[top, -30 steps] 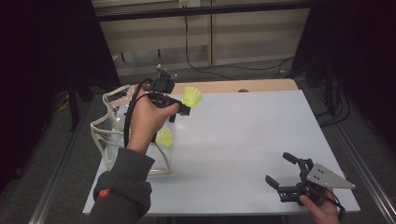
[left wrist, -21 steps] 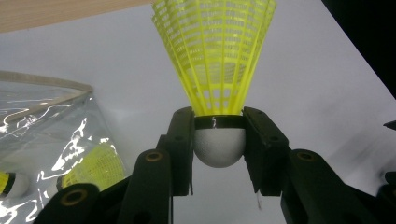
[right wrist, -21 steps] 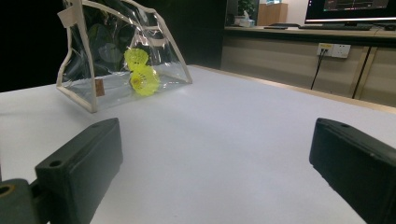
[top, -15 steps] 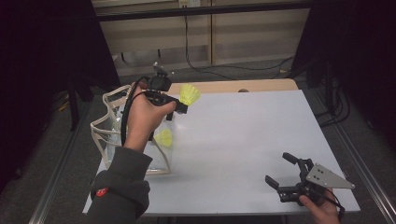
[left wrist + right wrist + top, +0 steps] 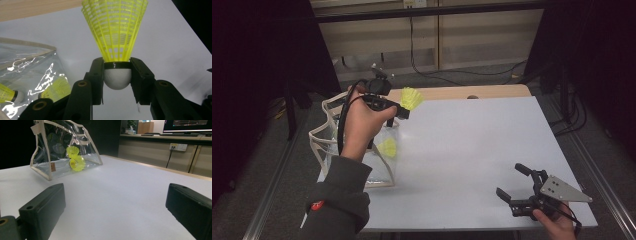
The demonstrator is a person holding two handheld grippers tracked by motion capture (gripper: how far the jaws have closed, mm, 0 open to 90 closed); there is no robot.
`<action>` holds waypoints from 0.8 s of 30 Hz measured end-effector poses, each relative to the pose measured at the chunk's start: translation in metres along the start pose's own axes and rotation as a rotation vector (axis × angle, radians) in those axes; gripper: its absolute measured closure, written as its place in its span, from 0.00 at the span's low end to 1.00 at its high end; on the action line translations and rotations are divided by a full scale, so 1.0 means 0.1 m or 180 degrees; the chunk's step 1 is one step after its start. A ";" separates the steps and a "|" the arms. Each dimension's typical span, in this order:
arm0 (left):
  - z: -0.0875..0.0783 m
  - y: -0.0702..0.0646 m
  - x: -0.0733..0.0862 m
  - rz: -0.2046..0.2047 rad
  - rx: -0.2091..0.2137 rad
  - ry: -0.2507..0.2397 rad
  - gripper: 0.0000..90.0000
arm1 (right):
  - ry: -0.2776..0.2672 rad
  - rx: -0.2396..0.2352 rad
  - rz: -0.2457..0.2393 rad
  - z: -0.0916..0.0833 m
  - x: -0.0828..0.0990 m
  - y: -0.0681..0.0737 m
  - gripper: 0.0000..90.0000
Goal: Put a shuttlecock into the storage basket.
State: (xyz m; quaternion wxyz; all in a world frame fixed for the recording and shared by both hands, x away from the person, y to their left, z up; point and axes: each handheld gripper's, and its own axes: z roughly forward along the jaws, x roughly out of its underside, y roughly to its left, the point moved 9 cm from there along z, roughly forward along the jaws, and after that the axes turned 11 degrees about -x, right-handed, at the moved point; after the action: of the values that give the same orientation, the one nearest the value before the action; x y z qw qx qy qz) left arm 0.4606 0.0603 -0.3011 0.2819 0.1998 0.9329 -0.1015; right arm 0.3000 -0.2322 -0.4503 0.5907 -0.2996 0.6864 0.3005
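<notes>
My left gripper (image 5: pixel 401 106) is held in the air above the table's far left, shut on the white cork of a yellow shuttlecock (image 5: pixel 412 98). The left gripper view shows its jaws (image 5: pixel 117 68) clamped on the cork on both sides, with the shuttlecock (image 5: pixel 115 27) skirt pointing away. Just below and to the left stands a clear bag (image 5: pixel 324 145) with cream trim, holding two more yellow shuttlecocks (image 5: pixel 388 147). My right gripper (image 5: pixel 510 180) rests open near the front right edge, nothing between its jaws (image 5: pixel 115 202).
The white table (image 5: pixel 472 145) stretches between the bag and my right gripper. The right gripper view shows the bag (image 5: pixel 47 170) far off to its left with the shuttlecocks inside (image 5: pixel 76 162). A wooden strip (image 5: pixel 482 91) borders the table's far edge.
My left hand has drifted slightly left and up with the shuttlecock in its grip. The right gripper has stayed still.
</notes>
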 end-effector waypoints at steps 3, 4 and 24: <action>-0.01 0.02 0.01 -0.0003 -0.0013 -0.0003 0.72 | -0.0003 0.0000 0.0002 0.00 0.00 0.00 0.03; -0.01 0.03 0.01 -0.0006 -0.0016 0.0006 0.72 | -0.0003 -0.0002 0.0007 0.00 0.00 0.00 0.03; -0.05 0.14 0.03 -0.0063 -0.0061 -0.0021 0.72 | -0.0008 -0.0002 -0.0003 0.00 -0.01 0.00 0.03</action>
State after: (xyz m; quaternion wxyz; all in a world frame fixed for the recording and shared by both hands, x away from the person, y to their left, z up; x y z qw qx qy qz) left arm 0.4621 0.0757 -0.2997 0.2858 0.1876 0.9348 -0.0960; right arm 0.2998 -0.2320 -0.4497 0.5916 -0.2997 0.6854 0.3008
